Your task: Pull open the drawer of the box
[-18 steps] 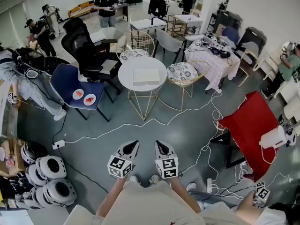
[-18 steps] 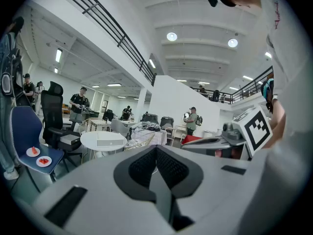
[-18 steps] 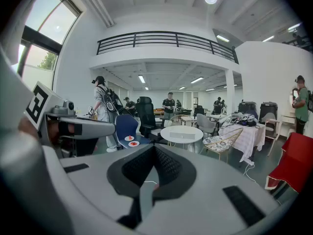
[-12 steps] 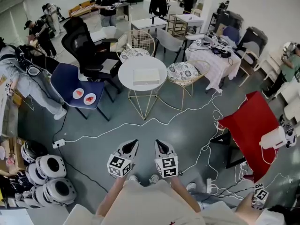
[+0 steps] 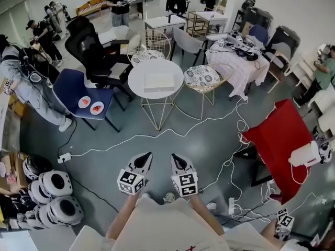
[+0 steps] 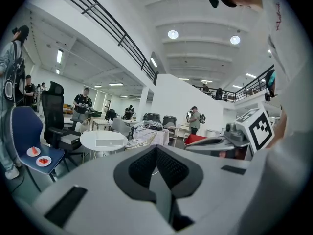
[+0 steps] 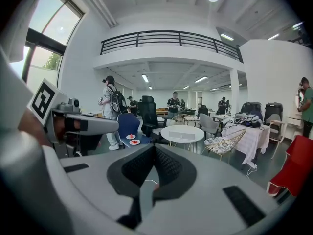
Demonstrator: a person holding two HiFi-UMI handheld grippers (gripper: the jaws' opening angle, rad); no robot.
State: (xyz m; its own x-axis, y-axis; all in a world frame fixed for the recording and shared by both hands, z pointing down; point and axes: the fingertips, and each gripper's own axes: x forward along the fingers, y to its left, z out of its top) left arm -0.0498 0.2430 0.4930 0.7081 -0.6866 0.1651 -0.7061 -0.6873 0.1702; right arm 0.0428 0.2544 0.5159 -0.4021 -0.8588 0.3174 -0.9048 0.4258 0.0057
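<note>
The box [image 5: 158,82] is a flat white case lying on a small round white table [image 5: 137,80], a few steps ahead of me. It also shows far off in the left gripper view as the box [image 6: 104,142] and in the right gripper view as the box [image 7: 182,135]. My left gripper [image 5: 144,159] and right gripper [image 5: 176,160] hang side by side low over the floor, close to my body and well short of the table. The left gripper [image 6: 156,149] and the right gripper [image 7: 154,149] each have their dark pads together, shut, with nothing between them.
White cables [image 5: 157,136] trail over the grey floor between me and the table. A blue chair [image 5: 78,90] bearing two plates stands left of it, with wire chairs [image 5: 205,78] beside it. A red panel [image 5: 275,135] leans at the right, helmets [image 5: 55,184] lie at the left, and people stand around the room.
The head view has shifted a little, so the table sits slightly higher and further left. Both grippers stay shut in about the same place. People in the background have moved.
</note>
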